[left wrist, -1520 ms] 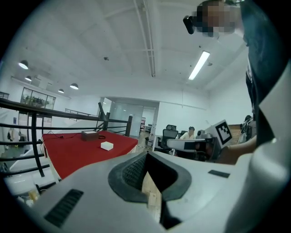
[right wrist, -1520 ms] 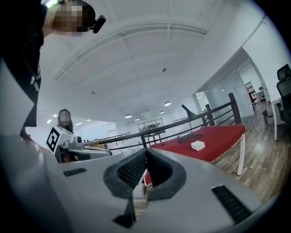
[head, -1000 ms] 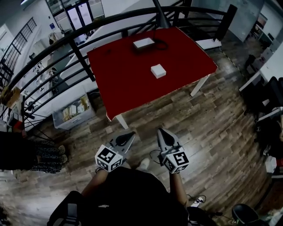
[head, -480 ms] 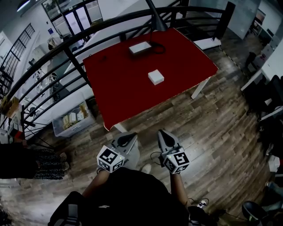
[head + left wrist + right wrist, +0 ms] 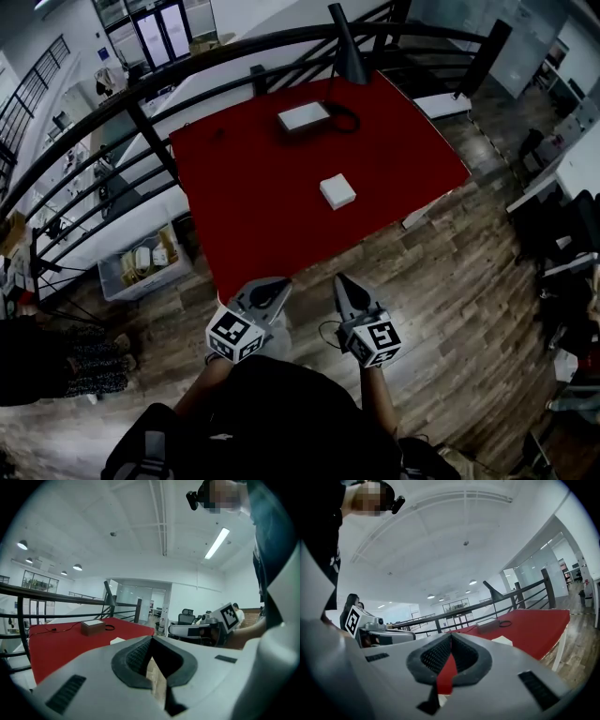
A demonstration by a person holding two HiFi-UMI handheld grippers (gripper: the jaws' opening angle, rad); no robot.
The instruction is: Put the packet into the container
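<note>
Red table (image 5: 262,187) beside black railing (image 5: 155,142), wood-plank floor (image 5: 450,272); left gripper (image 5: 267,291), right gripper (image 5: 344,287) both pressed together, empty.

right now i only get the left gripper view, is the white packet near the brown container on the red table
Observer: No. The head view shows the small white square packet alone in the middle of the red-topped table, well apart from the low brown container with the white top by the far edge.
Operator: how close am i to the table
Observer: The left gripper and the right gripper hang over the wooden plank floor, just short of the near edge.
Operator: right tongs free
Observer: The right gripper view shows its tongs shut with nothing between them.
</note>
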